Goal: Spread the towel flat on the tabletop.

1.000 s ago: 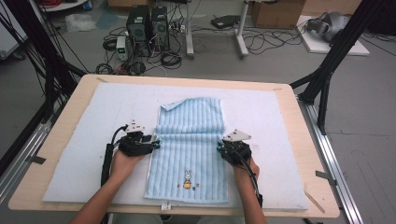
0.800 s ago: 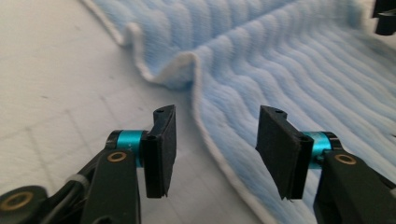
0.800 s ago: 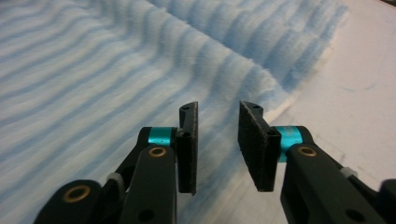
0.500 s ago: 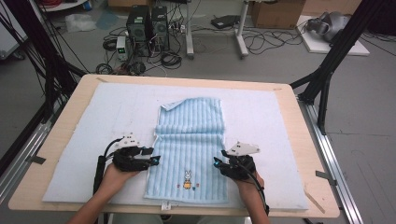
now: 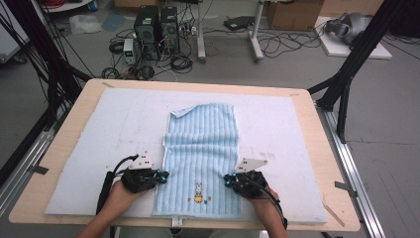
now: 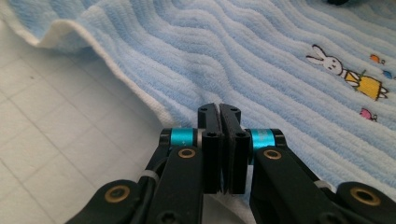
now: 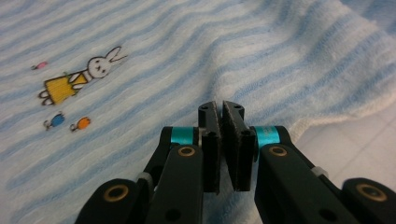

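Observation:
A light blue striped towel (image 5: pixel 200 148) with a small bunny picture (image 5: pixel 198 191) lies lengthwise on the white mat. My left gripper (image 5: pixel 161 174) sits at the towel's left edge, level with the bunny. Its jaws have just been closing and now stand together on the white hem (image 6: pixel 140 93) of the towel (image 6: pixel 261 51). My right gripper (image 5: pixel 227 181) sits at the right edge, opposite the left one. Its jaws have also just been closing and pinch the towel (image 7: pixel 187 56) near its hem, with the bunny (image 7: pixel 77 77) off to their left.
The white mat (image 5: pixel 297 129) covers most of the wooden table (image 5: pixel 69 144). Black frame legs (image 5: pixel 346 84) stand at both sides. Computer towers (image 5: pixel 156 27) and cables lie on the floor beyond the far edge.
Both hands have slid along the towel's side edges toward the near end of the table. Both pairs of jaws, open before, have come together on the towel's edges.

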`<state>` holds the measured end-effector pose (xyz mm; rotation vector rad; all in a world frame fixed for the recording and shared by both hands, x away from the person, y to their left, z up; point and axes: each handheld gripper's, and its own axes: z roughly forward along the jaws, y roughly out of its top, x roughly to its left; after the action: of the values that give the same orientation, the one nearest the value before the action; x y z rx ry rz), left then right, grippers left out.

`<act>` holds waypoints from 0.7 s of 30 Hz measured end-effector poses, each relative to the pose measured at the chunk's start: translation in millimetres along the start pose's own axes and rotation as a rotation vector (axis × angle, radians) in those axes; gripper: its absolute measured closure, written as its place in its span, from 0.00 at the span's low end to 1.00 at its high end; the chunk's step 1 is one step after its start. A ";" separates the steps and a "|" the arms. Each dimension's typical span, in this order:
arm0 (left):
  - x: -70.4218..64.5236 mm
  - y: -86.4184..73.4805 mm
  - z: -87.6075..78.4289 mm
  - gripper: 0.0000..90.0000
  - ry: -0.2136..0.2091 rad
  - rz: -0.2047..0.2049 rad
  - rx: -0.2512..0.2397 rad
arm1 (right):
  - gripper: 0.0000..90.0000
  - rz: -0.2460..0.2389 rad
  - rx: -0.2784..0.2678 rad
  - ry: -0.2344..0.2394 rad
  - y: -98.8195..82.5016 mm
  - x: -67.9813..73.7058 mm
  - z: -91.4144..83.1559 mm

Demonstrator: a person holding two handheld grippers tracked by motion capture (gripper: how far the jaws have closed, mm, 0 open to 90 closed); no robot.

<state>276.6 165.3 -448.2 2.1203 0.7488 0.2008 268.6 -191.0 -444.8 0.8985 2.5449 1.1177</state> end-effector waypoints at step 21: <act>-12.8 -0.2 -28.5 0.66 -0.011 -0.098 -0.115 | 0.63 0.050 -0.082 0.050 -7.9 16.7 -24.9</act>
<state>255.0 177.3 -429.2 1.9693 0.8139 0.1754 241.4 -199.6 -432.7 0.9290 2.5088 1.2645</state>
